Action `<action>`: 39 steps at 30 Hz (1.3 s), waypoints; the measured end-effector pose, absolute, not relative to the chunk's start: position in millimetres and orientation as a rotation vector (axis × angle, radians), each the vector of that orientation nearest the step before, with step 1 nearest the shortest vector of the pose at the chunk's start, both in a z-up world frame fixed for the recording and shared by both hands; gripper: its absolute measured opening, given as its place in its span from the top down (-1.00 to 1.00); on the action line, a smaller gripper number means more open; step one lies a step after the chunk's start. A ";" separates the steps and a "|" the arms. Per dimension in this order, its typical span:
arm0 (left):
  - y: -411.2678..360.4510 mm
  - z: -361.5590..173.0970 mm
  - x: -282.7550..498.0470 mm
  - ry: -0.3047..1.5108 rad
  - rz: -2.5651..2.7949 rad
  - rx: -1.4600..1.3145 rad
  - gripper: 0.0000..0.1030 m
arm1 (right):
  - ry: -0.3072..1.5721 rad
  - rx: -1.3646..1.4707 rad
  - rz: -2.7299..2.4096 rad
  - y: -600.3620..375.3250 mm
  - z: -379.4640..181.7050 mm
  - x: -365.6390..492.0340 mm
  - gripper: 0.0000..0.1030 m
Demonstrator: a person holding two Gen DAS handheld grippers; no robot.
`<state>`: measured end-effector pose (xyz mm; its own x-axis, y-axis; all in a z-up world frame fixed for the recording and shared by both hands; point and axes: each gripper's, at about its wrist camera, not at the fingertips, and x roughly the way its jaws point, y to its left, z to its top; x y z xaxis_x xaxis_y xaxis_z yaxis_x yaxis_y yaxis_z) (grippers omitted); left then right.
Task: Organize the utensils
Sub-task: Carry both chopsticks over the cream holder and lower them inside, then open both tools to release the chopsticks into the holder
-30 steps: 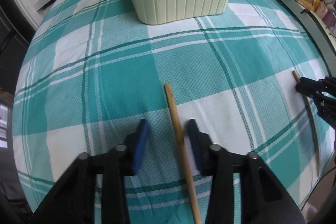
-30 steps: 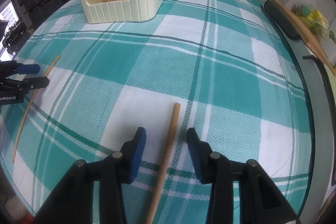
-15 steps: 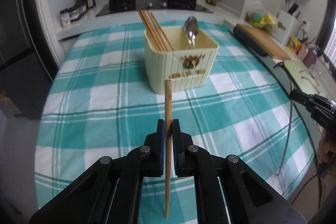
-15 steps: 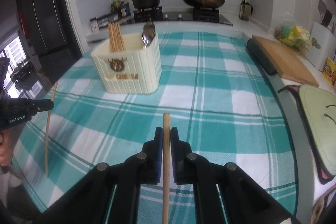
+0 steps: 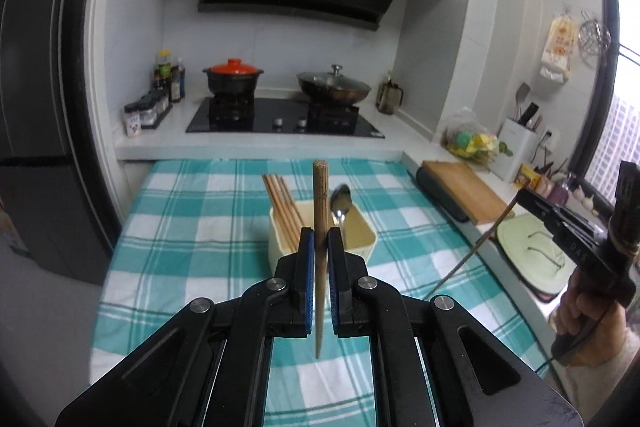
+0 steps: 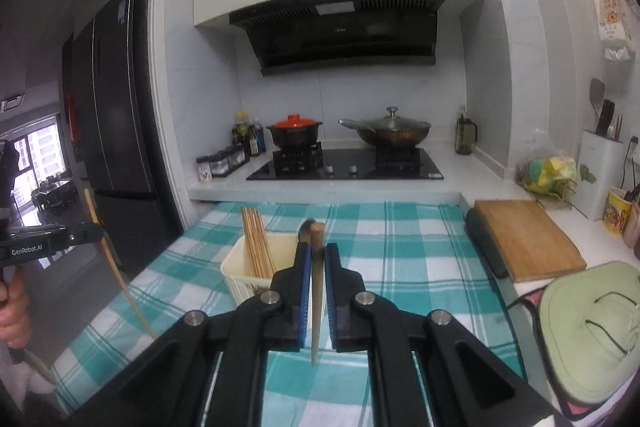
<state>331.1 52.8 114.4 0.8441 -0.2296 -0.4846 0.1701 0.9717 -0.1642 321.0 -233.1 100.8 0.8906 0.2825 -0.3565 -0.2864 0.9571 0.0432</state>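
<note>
Teal-and-white checked cloth covers the table in a kitchen. Nearest, the left gripper pinches a round wooden chopstick, its long axis near upright, blunt end up. Likewise the right gripper clamps a second wooden chopstick, thin end down. Beyond both stands the cream ribbed plastic holder, already holding a chopstick bundle and a metal spoon. Judging so, most is sorted; these two remain to drop in.

Checked cloth around cream holder: I see bare room on all sides. Holder top partly blocked: chopstick bundle at left, spoon mid. Cutting board and green mat crowd right edge.
</note>
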 end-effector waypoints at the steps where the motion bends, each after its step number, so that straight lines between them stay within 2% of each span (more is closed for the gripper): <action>1: 53.9 124.2 337.4 0.504 -0.205 -0.126 0.91 | 0.350 -0.021 0.299 -228.9 110.3 327.4 0.86; 7: 50.5 165.5 396.3 0.423 -0.173 -0.179 0.91 | 0.262 -0.072 0.344 -199.7 164.0 376.3 0.86; 13: 35.9 150.6 460.6 0.452 -0.159 -0.200 0.91 | 0.240 -0.090 0.395 -172.2 178.6 424.7 0.86; 19: 30.3 94.0 510.1 0.575 -0.143 -0.194 0.91 | 0.343 -0.117 0.434 -147.8 144.5 478.7 0.86; 25: 34.1 36.5 553.4 0.700 -0.111 -0.219 0.91 | 0.522 -0.111 0.468 -126.8 75.0 541.0 0.86; 30: 31.0 9.8 569.2 0.745 -0.107 -0.194 0.88 | 0.655 -0.082 0.488 -111.4 24.6 579.4 0.85; 32: 32.7 5.1 568.8 0.753 -0.091 -0.182 0.65 | 0.680 -0.066 0.499 -108.3 13.8 587.5 0.84; 34: 37.1 5.6 562.7 0.740 -0.080 -0.174 -0.05 | 0.692 -0.041 0.500 -107.8 9.0 592.0 0.78; 35: 39.4 8.0 556.9 0.720 -0.065 -0.162 -0.15 | 0.691 -0.028 0.498 -109.3 8.4 592.9 0.55; 36: 41.1 11.4 549.7 0.701 -0.053 -0.146 -0.25 | 0.682 -0.013 0.494 -112.0 10.6 590.4 0.23; 37: 42.1 15.3 540.9 0.686 -0.052 -0.127 -0.31 | 0.668 0.005 0.492 -114.7 12.7 588.6 0.13; 39: 43.1 24.1 522.6 0.660 -0.043 -0.087 -0.46 | 0.629 0.028 0.476 -124.5 23.5 574.5 0.10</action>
<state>522.6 43.1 24.1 0.7892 -0.0676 -0.6104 0.0122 0.9955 -0.0944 574.5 -124.5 23.5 0.7046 0.4368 -0.5592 -0.4199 0.8920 0.1676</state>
